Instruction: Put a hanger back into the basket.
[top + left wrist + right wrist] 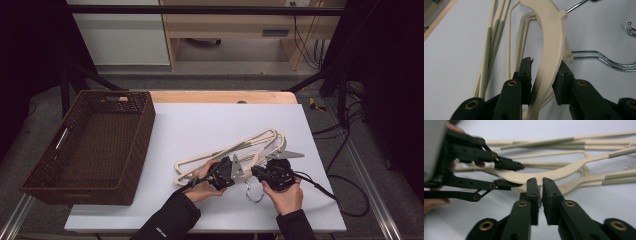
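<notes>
Several cream hangers (227, 150) lie stacked on the white table (200, 120). In the left gripper view, my left gripper (545, 62) is shut on the broad textured shoulder of the top hanger (551, 37), one pad on each side. My right gripper (539, 181) is shut on a thin metal hook wire, right at the neck of that hanger (564, 172). In the high view, the left gripper (240, 165) and the right gripper (256, 171) sit close together at the near end of the stack. The left gripper (515, 175) faces the right one.
A brown wicker basket (140, 150) stands open at the table's left side. Chrome hooks (599, 56) of lower hangers rest on the table, and one hook (252, 192) curls between my hands. Cables (340, 200) trail off the right edge.
</notes>
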A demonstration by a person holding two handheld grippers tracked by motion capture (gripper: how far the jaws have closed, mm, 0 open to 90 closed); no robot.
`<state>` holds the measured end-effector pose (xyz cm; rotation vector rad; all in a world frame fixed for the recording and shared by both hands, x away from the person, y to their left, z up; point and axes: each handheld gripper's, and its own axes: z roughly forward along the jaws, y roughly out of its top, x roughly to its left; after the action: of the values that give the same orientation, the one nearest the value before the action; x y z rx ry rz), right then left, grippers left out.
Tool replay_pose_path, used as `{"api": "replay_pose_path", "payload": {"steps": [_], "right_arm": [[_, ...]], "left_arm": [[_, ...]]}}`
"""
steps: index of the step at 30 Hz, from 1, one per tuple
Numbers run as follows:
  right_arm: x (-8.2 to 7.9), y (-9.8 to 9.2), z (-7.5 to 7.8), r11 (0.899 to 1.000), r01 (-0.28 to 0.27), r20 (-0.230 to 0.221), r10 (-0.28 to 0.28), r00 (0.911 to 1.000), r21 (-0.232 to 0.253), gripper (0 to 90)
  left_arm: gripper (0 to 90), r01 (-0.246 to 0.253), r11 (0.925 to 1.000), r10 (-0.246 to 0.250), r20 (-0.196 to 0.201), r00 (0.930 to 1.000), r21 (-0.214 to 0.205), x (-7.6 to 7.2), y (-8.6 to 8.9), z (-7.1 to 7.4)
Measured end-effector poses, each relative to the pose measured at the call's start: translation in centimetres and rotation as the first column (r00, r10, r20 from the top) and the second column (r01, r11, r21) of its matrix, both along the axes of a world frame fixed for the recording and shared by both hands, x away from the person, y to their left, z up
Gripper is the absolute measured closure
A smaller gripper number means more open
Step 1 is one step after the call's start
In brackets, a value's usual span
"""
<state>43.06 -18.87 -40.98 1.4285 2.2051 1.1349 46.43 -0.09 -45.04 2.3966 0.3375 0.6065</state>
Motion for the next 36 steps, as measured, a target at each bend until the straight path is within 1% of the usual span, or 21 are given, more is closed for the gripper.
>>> {"api": "replay_pose_path", "payload": {"steps": [2,4,5,6,8,10,13,14,16,17,18,19,20,21,23,26,30,31,33,34,36], "right_arm": [[-0.2,-0.4,0.5,1.0,0.01,0.028,-0.01,0.9996,0.01,75.1],[-0.4,-1.1,1.1,0.999,0.014,0.069,-0.016,0.9975,0.032,69.9],[-0.5,-1.5,1.4,0.999,0.018,0.089,-0.021,0.9958,0.039,67.4],[-0.6,-1.9,1.8,0.998,0.019,0.119,-0.025,0.9926,0.052,64.4],[-0.8,-2.7,2.3,0.997,0.028,0.159,-0.039,0.9864,0.073,60.3],[-0.9,-3.3,2.7,0.996,0.042,0.183,-0.056,0.9815,0.081,54.6],[-1.0,-4.5,3.0,0.995,0.073,0.231,-0.088,0.969,0.075,46.7],[-1.0,-4.8,3.0,0.994,0.08,0.242,-0.096,0.9656,0.075,43.9],[-0.9,-5.4,2.8,0.994,0.08,0.253,-0.097,0.9625,0.078,38.3],[-0.8,-5.5,2.7,0.994,0.077,0.255,-0.094,0.9624,0.077,35.5],[-0.7,-5.6,2.5,0.995,0.07,0.259,-0.088,0.9618,0.076,32.8],[-0.6,-5.6,2.4,0.995,0.069,0.255,-0.086,0.9631,0.074,31.3],[-0.5,-5.7,2.2,0.996,0.057,0.257,-0.072,0.9636,0.068,30.1],[-0.3,-5.6,2.0,0.997,0.049,0.256,-0.064,0.9646,0.063,28.1],[-0.1,-5.5,1.6,0.998,0.036,0.249,-0.048,0.9672,0.053,25.0],[0.0,-5.1,1.3,0.999,0.018,0.249,-0.025,0.9683,0.029,21.7],[0.0,-5.0,1.2,0.999,-0.009,0.255,0.0,0.9671,0.035,18.3],[0.0,-5.1,1.2,0.999,-0.015,0.257,0.005,0.9663,0.034,17.3],[-0.1,-5.1,1.2,0.999,-0.02,0.263,0.009,0.9647,0.038,15.8],[-0.2,-5.2,1.3,0.999,-0.023,0.265,0.012,0.9642,0.038,15.2],[-0.3,-5.2,1.3,0.999,-0.03,0.271,0.017,0.9625,0.043,13.7]], "left_arm": [[72.8,-0.006,0.9999,0.006,0.006,1.0,-0.01,-0.1,0.2,0.3],[73.9,-0.01,0.9999,0.01,0.022,0.9997,-0.014,-0.1,0.4,0.6],[74.5,-0.008,1.0,0.008,0.031,0.9995,0.002,-0.1,0.7,0.9],[75.1,-0.008,1.0,0.008,0.04,0.9992,0.001,-0.1,0.8,1.1],[76.3,-0.014,0.9999,0.014,0.054,0.9984,-0.005,-0.2,1.0,1.5],[77.9,-0.025,0.9997,0.025,0.069,0.9973,-0.008,-0.3,1.3,1.9],[81.2,-0.039,0.9989,0.041,0.093,0.9948,-0.024,-0.3,1.9,2.8],[82.1,-0.05,0.9982,0.053,0.097,0.9939,-0.031,-0.3,2.1,3.1],[83.0,-0.066,0.9967,0.071,0.097,0.9928,-0.047,-0.1,2.5,3.6],[83.5,-0.08,0.9947,0.085,0.094,0.9919,-0.065,0.1,2.8,3.8],[84.2,-0.085,0.9947,0.09,0.099,0.991,-0.057,0.2,3.2,4.1],[84.7,-0.094,0.993,0.101,0.098,0.9901,-0.071,0.3,3.4,4.3],[85.2,-0.107,0.9901,0.116,0.096,0.9887,-0.091,0.4,3.9,4.7],[85.8,-0.112,0.9888,0.121,0.09,0.9886,-0.099,0.5,4.2,4.9],[86.0,-0.114,0.9855,0.121,0.057,0.991,-0.126,0.7,5.2,5.8],[86.0,-0.13,0.9802,0.138,0.044,0.9895,-0.149,0.6,6.3,6.9],[86.0,-0.153,0.9665,0.156,-0.004,0.9878,-0.206,0.4,8.1,8.7],[86.0,-0.159,0.9599,0.159,-0.018,0.9871,-0.231,0.2,8.7,9.2],[86.0,-0.164,0.9524,0.162,-0.027,0.9864,-0.257,-0.1,9.8,10.4],[86.0,-0.169,0.9444,0.167,-0.03,0.9855,-0.282,-0.3,10.4,11.1],[86.0,-0.167,0.9394,0.164,-0.036,0.9859,-0.3,-0.6,11.6,12.5]]}}
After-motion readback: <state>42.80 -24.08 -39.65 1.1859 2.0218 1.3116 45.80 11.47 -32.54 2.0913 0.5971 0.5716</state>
